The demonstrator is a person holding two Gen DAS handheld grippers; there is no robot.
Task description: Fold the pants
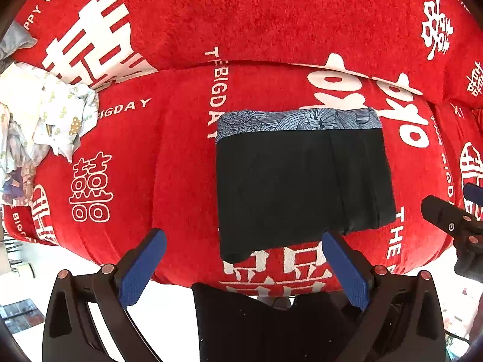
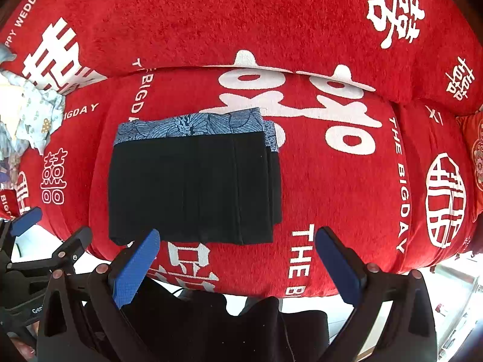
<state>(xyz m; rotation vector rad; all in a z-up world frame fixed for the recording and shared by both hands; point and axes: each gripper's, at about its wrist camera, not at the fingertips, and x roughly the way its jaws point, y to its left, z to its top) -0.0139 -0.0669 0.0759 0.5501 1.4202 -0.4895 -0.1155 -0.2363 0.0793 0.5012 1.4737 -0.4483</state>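
Now, with both the left gripper (image 1: 241,259) and right gripper (image 2: 238,256) spread empty, the folded pants (image 2: 193,187) want only gentle edge-squaring.

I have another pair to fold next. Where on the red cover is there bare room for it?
Right of the folded pants, the red cover is bare. Left, a narrower strip runs before the crumpled cloth, which crowds that end.

Home living room: sofa (image 2: 347,187) under red wedding-print cover (image 1: 187,163), back cushion (image 1: 271,15) at far side; crumpled laundry heap (image 1: 45,114) at left; pale floor near.
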